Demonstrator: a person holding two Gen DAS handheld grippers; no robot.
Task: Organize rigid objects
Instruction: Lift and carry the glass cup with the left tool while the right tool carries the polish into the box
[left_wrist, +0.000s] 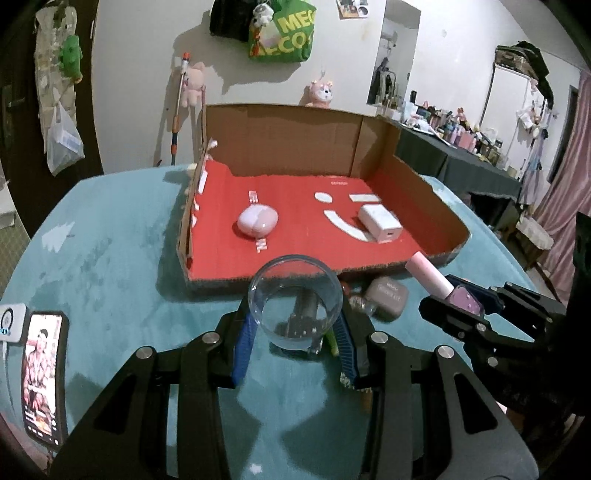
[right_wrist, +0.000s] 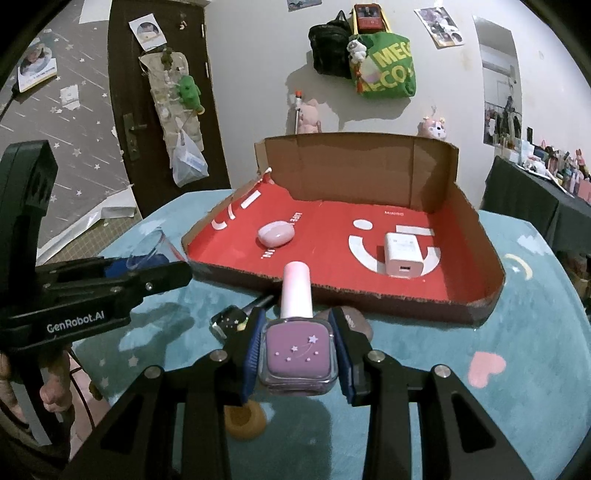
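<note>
My left gripper (left_wrist: 295, 317) is shut on a clear glass cup (left_wrist: 295, 295), held tilted above the teal table just before the box. My right gripper (right_wrist: 297, 328) is shut on a square purple nail polish bottle (right_wrist: 298, 356) with a pink cap, also lifted off the table. Each gripper shows in the other's view: the right gripper (left_wrist: 458, 302) with the bottle (left_wrist: 430, 275), the left gripper (right_wrist: 155, 267) with the cup (right_wrist: 149, 245). The shallow cardboard box (right_wrist: 369, 299) with a red floor holds a pink egg-shaped case (right_wrist: 275, 233) and a white charger (right_wrist: 403, 254).
A taupe case (left_wrist: 386, 295) and a small dark bottle (right_wrist: 229, 319) lie on the table between the grippers and the box front. A yellow-brown object (right_wrist: 245, 419) sits under my right gripper. A lit phone (left_wrist: 42, 376) lies at the table's left edge.
</note>
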